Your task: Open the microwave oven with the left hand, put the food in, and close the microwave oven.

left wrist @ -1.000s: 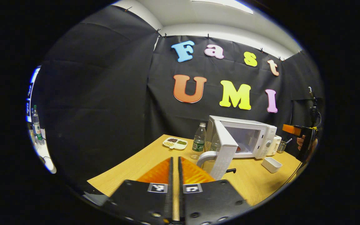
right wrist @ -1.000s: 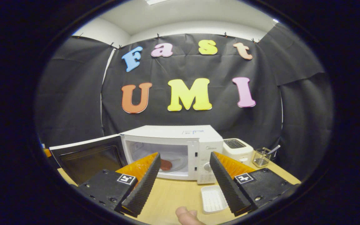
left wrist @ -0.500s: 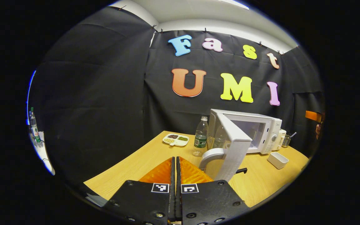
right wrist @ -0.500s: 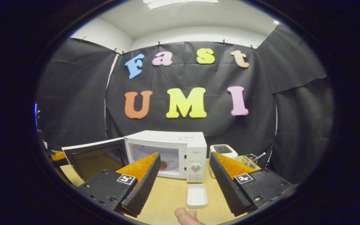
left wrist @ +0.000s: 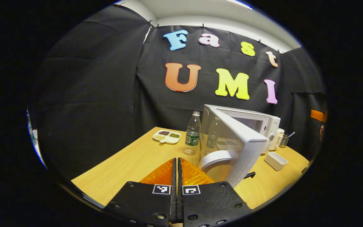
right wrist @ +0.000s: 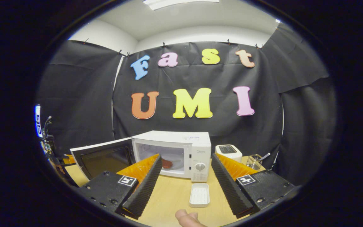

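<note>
The white microwave (right wrist: 181, 148) stands at the back of the wooden table with its door (right wrist: 101, 156) swung wide open to the left. A round reddish-brown piece of food (right wrist: 166, 163) lies inside on the turntable. My right gripper (right wrist: 186, 159) hangs open and empty in front of the oven, well back from it. In the left gripper view the door (left wrist: 243, 146) is seen from its outer side, and its curved white handle (left wrist: 214, 157) sits just right of and beyond my left gripper (left wrist: 176, 161), which is shut on nothing. Whether it touches the handle I cannot tell.
An empty white tray (right wrist: 199, 195) lies in front of the oven. A toaster (right wrist: 228, 151) and a wire holder (right wrist: 254, 161) stand to its right. A water bottle (left wrist: 192, 134) and a snack plate (left wrist: 166, 136) sit left of the oven. A thumb (right wrist: 186, 217) shows below.
My left gripper closed its small gap and moved nearer the door handle. My right gripper drew back from the oven, leaving the food inside.
</note>
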Demonstrator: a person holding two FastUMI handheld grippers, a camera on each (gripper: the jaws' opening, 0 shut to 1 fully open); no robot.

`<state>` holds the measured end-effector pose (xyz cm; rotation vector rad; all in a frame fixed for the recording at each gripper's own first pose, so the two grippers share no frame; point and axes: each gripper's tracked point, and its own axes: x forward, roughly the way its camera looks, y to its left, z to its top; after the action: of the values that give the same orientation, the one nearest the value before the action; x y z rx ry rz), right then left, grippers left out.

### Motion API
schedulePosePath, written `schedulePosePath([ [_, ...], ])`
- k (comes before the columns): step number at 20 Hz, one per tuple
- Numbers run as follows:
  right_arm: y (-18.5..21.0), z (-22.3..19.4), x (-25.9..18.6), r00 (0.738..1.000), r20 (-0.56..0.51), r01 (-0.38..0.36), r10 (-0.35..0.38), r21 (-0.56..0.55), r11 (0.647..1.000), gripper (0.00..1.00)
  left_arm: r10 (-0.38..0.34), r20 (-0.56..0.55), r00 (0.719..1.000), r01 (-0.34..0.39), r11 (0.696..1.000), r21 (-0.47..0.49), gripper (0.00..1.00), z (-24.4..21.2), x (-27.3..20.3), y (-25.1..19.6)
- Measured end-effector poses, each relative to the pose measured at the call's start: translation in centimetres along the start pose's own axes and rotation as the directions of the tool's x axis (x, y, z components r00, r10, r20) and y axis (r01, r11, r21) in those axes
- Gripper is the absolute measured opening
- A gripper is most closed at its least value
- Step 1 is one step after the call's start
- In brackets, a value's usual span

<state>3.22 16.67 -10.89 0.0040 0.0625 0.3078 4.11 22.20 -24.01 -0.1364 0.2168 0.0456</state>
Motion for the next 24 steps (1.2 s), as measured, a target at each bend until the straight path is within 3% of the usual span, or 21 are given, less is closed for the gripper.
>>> schedulePosePath([
  [1, 0.0, 0.0, 0.0, 1.0, -0.003, 0.002, -0.002, -0.002, 1.0, 1.0, 0.0, -0.001, 1.0, 0.0, 1.0, 0.017, 0.0, -0.3, 0.1, -0.5],
  [3, -0.2, -0.1, -0.3, 1.0, -0.011, 0.003, -0.003, -0.004, 1.0, 1.0, -0.013, 0.011, 1.0, 0.012, 0.999, 0.038, 0.0, -0.2, 0.0, -1.8],
  [4, -0.4, 0.0, -0.4, 1.0, -0.01, 0.006, -0.006, -0.007, 1.0, 1.0, -0.028, 0.013, 1.0, 0.027, 0.999, 0.043, 0.12, -0.2, 0.2, -2.8],
  [5, -0.8, 0.2, -0.5, 1.0, -0.006, 0.014, -0.015, -0.011, 1.0, 1.0, -0.05, 0.017, 0.999, 0.049, 0.998, 0.041, 0.0, -0.2, 0.1, -4.0],
  [7, -1.6, 0.5, -0.7, 0.999, 0.006, 0.034, -0.034, -0.011, 0.999, 1.0, -0.093, 0.02, 0.995, 0.093, 0.995, 0.034, 0.0, -0.2, 0.3, -6.3],
  [8, -2.0, 0.6, -0.8, 0.999, 0.01, 0.043, -0.043, -0.007, 0.999, 0.89, -0.11, 0.018, 0.994, 0.109, 0.993, 0.038, 0.0, -0.3, 0.3, -7.3],
  [9, -2.3, 0.7, -0.8, 0.999, 0.014, 0.048, -0.048, -0.001, 0.999, 1.0, -0.126, 0.02, 0.992, 0.125, 0.991, 0.044, 0.0, -0.5, 0.4, -8.4],
  [10, -2.6, 0.8, -0.9, 0.999, 0.015, 0.051, -0.051, 0.006, 0.999, 1.0, -0.143, 0.022, 0.989, 0.142, 0.989, 0.051, 0.0, -0.5, 0.4, -9.3],
  [11, -2.9, 0.7, -0.8, 0.998, 0.015, 0.055, -0.055, 0.01, 0.998, 0.89, -0.165, 0.022, 0.986, 0.163, 0.985, 0.054, 0.0, -0.7, 0.5, -10.6],
  [12, -3.2, 0.6, -0.8, 0.998, 0.014, 0.06, -0.06, 0.012, 0.998, 1.0, -0.184, 0.017, 0.983, 0.183, 0.982, 0.055, 0.0, -0.8, 0.5, -11.8],
  [13, -3.4, 0.4, -0.8, 0.998, 0.011, 0.064, -0.064, 0.015, 0.998, 1.0, -0.2, 0.017, 0.98, 0.199, 0.978, 0.059, 0.0, -1.0, 0.7, -12.7],
  [14, -3.6, 0.3, -0.7, 0.998, 0.005, 0.065, -0.065, 0.017, 0.998, 0.89, -0.216, 0.013, 0.976, 0.215, 0.975, 0.064, 0.0, -1.1, 0.8, -13.7],
  [15, -3.6, 0.1, -0.8, 0.998, 0.001, 0.064, -0.064, 0.018, 0.998, 0.89, -0.233, 0.011, 0.973, 0.231, 0.971, 0.068, 0.0, -1.2, 0.9, -14.7],
  [16, -3.8, 0.1, -0.7, 0.998, 0.0, 0.064, -0.064, 0.02, 0.998, 1.0, -0.246, 0.009, 0.969, 0.245, 0.967, 0.069, 0.0, -1.3, 1.1, -15.7],
  [24, -5.6, 2.3, -0.6, 0.996, 0.03, 0.082, -0.084, 0.04, 0.996, 1.0, -0.367, 0.031, 0.93, 0.362, 0.927, 0.098, 0.0, -1.3, 3.8, -23.5],
])
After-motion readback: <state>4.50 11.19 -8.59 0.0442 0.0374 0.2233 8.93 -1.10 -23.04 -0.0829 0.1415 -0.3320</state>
